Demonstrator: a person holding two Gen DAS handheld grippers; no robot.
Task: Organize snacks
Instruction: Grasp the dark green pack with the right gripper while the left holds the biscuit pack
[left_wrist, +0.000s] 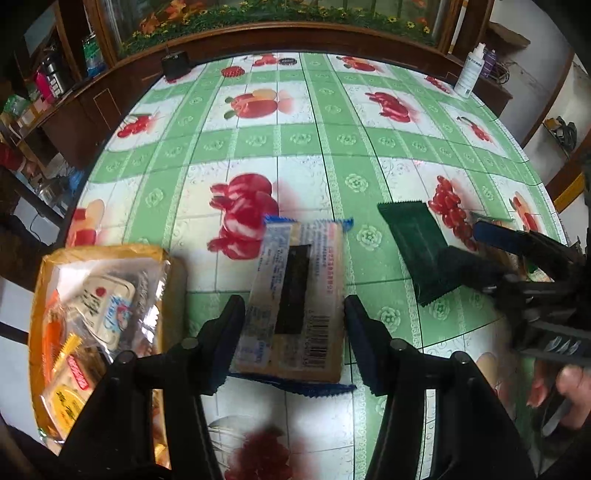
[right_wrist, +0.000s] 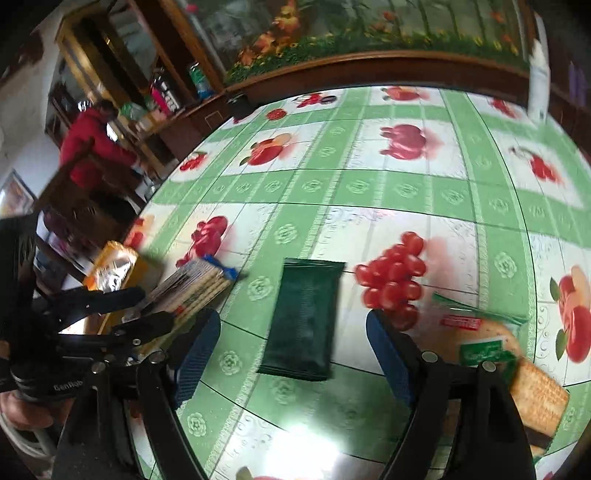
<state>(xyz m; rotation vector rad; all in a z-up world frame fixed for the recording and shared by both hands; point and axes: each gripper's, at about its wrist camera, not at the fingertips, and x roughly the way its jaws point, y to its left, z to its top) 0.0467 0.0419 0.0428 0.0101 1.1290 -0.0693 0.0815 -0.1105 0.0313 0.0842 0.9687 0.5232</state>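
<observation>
A cracker packet with blue crimped ends (left_wrist: 321, 266) lies between the fingers of my left gripper (left_wrist: 293, 306), which is shut on its long sides just above the tablecloth. To its left stands a yellow box (left_wrist: 48, 266) holding several wrapped snacks. A dark green packet (right_wrist: 306, 317) lies flat on the table. My right gripper (right_wrist: 293, 325) straddles it, open, with its pads clear of the packet on both sides. In the right wrist view the left gripper (right_wrist: 155, 306) holds its cracker packet (right_wrist: 199, 280) at the left, near the yellow box (right_wrist: 118, 254).
A green-wrapped cracker packet (right_wrist: 491, 339) lies by my right finger. The round table (left_wrist: 314, 147) has a green fruit-print cloth. At its far edge stand a white spray bottle (left_wrist: 469, 74) and a small black object (left_wrist: 175, 62). A person in red (right_wrist: 92, 140) and a wooden chair (right_wrist: 81, 192) are beyond the left rim.
</observation>
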